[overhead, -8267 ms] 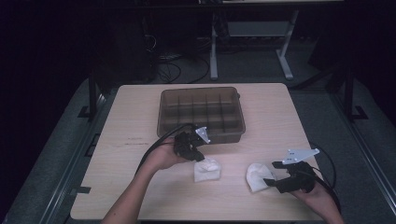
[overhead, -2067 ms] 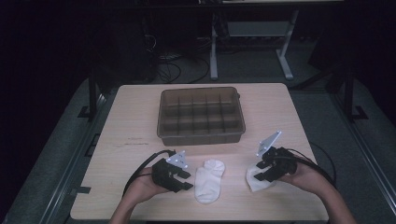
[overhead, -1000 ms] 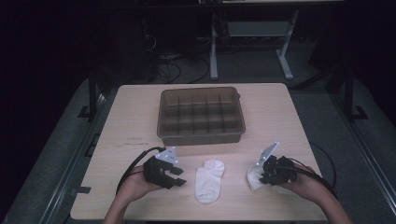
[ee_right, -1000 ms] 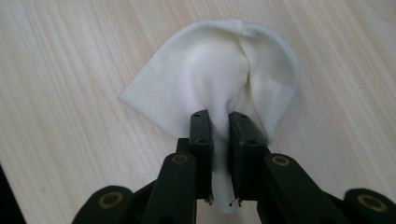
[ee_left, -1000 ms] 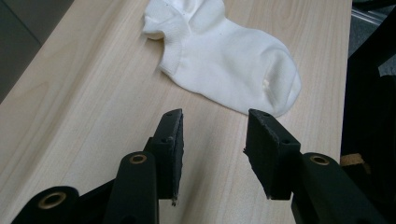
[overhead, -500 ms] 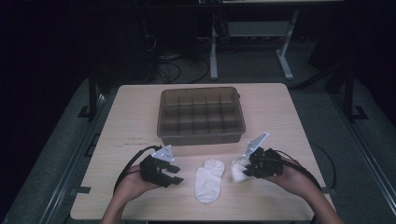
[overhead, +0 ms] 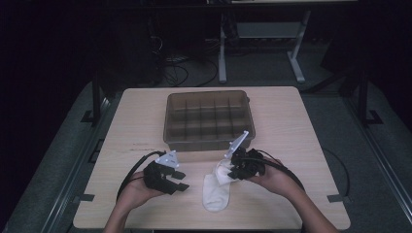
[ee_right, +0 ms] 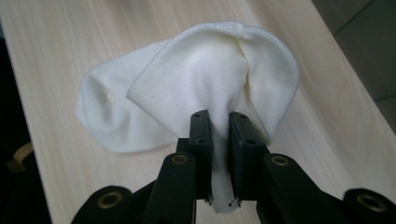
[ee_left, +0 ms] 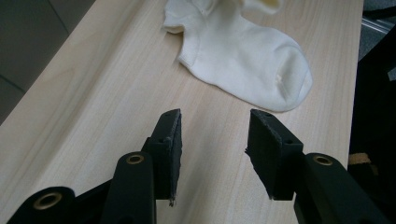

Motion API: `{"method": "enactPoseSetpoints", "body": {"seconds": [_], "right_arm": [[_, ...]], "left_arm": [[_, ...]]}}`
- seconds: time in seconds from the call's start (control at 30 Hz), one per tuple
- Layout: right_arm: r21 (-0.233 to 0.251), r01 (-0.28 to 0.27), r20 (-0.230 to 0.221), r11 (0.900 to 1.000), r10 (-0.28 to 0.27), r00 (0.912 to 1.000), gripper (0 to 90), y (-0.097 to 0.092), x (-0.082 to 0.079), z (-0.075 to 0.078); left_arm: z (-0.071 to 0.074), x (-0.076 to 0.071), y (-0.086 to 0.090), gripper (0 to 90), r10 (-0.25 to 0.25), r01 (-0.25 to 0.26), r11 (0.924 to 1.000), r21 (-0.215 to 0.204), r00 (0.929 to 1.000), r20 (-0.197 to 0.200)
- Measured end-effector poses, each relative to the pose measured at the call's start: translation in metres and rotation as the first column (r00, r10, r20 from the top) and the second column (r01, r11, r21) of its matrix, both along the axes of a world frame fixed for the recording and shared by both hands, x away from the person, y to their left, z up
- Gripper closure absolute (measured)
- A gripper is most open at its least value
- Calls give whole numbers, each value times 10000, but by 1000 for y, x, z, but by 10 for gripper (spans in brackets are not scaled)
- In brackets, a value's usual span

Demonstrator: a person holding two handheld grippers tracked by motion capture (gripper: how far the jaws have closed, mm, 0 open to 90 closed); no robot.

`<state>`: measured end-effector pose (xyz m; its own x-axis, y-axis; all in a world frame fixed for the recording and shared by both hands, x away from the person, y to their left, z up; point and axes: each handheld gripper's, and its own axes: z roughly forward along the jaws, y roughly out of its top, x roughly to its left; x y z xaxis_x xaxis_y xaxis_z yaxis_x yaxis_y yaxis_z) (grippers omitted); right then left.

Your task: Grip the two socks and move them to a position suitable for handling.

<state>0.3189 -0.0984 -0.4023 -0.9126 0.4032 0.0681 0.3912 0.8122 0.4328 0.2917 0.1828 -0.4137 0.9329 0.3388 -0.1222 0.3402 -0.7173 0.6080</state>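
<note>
Between the two claws on the pale worktop (overhead: pixel 145 121), a white sock (overhead: pixel 214 194) is lying flat while a second sock (ee_right: pixel 210 79) is being carried over it. Right claw (ee_right: pixel 219 128) is pinching that second sock by a fold of cloth, jaws pressed nearly together on it, the rest of the fabric ballooning ahead of the tips and hanging just above the flat one. Left claw (ee_left: pixel 212 135) is waiting spread and empty just short of the flat sock's toe (ee_left: pixel 289 74), its jaws touching nothing but hovering over bare wood. Beyond both claws, the brown divided bin (overhead: pixel 209 119) is sitting with its compartments apparently unfilled. Judging from this, the pairing is under way: one sock is laid out, the other is arriving on top. Aligning them, folding or rolling the pair, and putting it in a compartment all appear to be waiting.
</note>
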Motion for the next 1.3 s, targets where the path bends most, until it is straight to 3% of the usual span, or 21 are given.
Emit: {"method": "enactPoseSetpoints", "body": {"seconds": [0.4, 0.6, 0.77, 1.0, 1.3], "right_arm": [[-297, 465, -173, 9985, -470, 9987, 794, 28, 10, -9], [-470, 641, -215, 9968, -652, 9976, 690, 36, 10, -12], [-92, 399, -572, 9992, -404, 9975, 654, 32, 9, -8], [12, 599, -251, 9982, -599, 9979, 650, 22, 21, 4], [-86, 716, -836, 9974, -721, 9939, 653, 22, 43, -8]], "left_arm": [[-2, 1, 2, 547, 71, -70, 10000, 53, 10000, -48], [-1, 1, 3, 547, 93, -93, 10000, 15, 10000, -32], [-2, 0, 3, 547, 76, -75, 9999, 73, 10000, -33], [-1, 0, 4, 547, 97, -97, 9999, 66, 9999, -45], [-3, 1, 3, 545, 54, -53, 9999, 113, 9999, -98]]}}
